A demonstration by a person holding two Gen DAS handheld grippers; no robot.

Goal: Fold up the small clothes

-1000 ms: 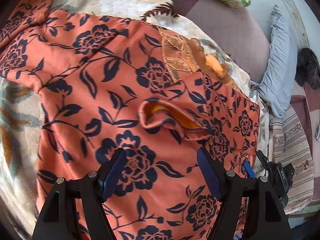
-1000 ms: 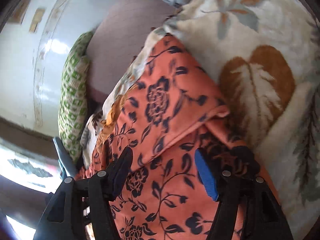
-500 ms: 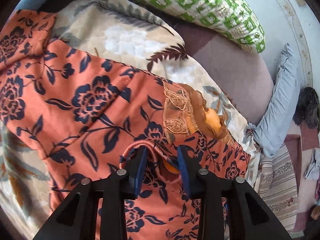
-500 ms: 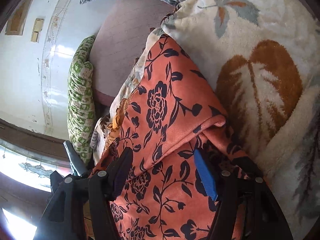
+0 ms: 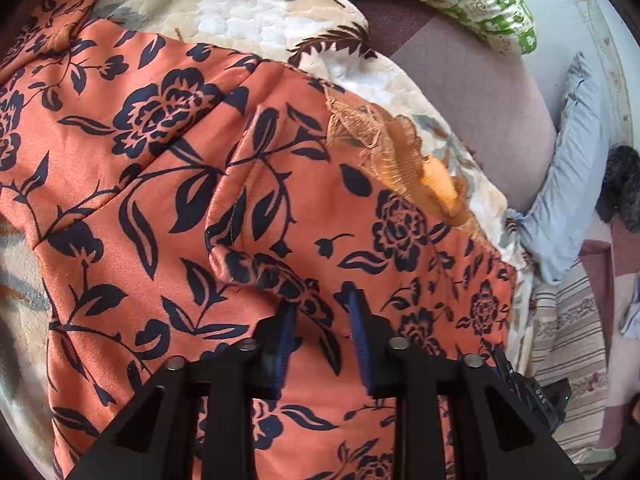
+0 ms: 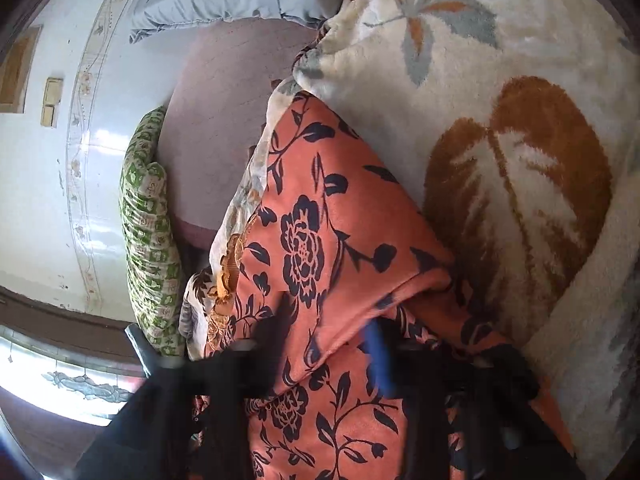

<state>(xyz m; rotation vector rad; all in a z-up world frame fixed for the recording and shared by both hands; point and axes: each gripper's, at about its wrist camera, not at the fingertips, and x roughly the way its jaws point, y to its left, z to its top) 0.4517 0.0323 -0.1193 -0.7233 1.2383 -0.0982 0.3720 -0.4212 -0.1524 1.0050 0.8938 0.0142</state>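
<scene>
Both tongs have just been closing: left tongs (image 5: 320, 312) pinch the orange floral garment (image 5: 180, 184); right tongs (image 6: 332, 340), blurred, clamp it.

Orange garment (image 5: 168, 184), navy floral print

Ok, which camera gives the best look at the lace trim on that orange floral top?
The left wrist view. There the lace trim lies open and sharp at the edge of the orange floral top, its embroidery readable. The right wrist view shows the trim only as a thin, edge-on strip at the garment's far side.
</scene>
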